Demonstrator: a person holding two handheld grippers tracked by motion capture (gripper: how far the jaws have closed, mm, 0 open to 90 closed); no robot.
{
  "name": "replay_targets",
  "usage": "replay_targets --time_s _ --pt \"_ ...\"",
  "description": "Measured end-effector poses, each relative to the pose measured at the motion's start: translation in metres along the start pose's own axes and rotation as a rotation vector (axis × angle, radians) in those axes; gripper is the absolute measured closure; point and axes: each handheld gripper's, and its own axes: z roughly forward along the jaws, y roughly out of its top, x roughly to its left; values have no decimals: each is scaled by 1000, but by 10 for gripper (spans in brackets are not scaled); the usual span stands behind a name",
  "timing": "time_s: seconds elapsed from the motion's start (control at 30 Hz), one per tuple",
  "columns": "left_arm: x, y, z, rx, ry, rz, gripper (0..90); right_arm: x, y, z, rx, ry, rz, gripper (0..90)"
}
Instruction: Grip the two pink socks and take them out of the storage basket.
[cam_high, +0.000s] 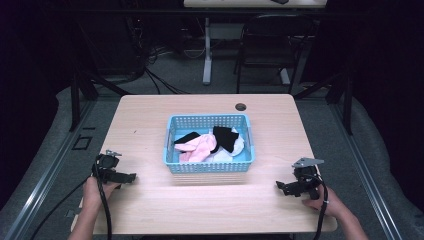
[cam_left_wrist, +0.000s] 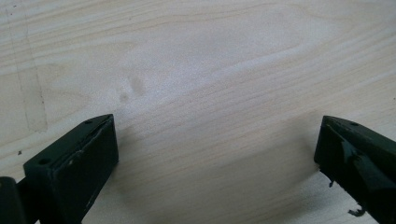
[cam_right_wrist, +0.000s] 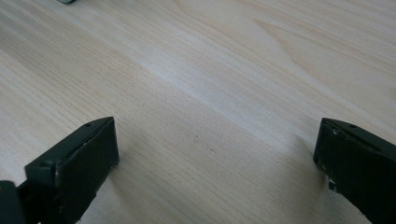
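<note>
A blue plastic basket (cam_high: 209, 168) sits in the middle of the wooden table (cam_high: 150, 200). It holds a pink sock (cam_high: 199, 147), a black one (cam_high: 225, 137) and a white one (cam_high: 235, 148). My left gripper (cam_high: 131, 177) rests on the table left of the basket, jaws wide apart over bare wood (cam_left_wrist: 215, 121). My right gripper (cam_high: 281, 187) lies near the front right edge, also open with nothing between its jaws (cam_right_wrist: 215, 135).
A round cable hole (cam_high: 241, 106) is in the table behind the basket. Beyond the table stand a desk leg (cam_high: 207, 50) and a dark chair (cam_high: 270, 45) on grey floor. Cables trail from both grippers over the front edge.
</note>
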Motion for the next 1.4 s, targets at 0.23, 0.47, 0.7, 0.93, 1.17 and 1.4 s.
replay_targets --time_s 0.23,0.47,0.7,0.93,1.17,1.4 --pt "0 0 0 -1 0 -3 0 0 0 0 1 0 0 0" --pt "-1 1 0 8 -2 6 0 0 0 0 1 -3 -3 0" --pt "-3 5 -3 34 -30 33 2 0 1 0 4 -3 -2 0" --pt "-8 14 -16 19 -41 50 1 0 0 0 3 -5 0 0" --pt "-13 25 -30 -6 -54 62 1 0 0 0 3 -3 0 0" --pt "-25 40 -44 -35 -71 95 2 0 0 0 2 -3 1 0"
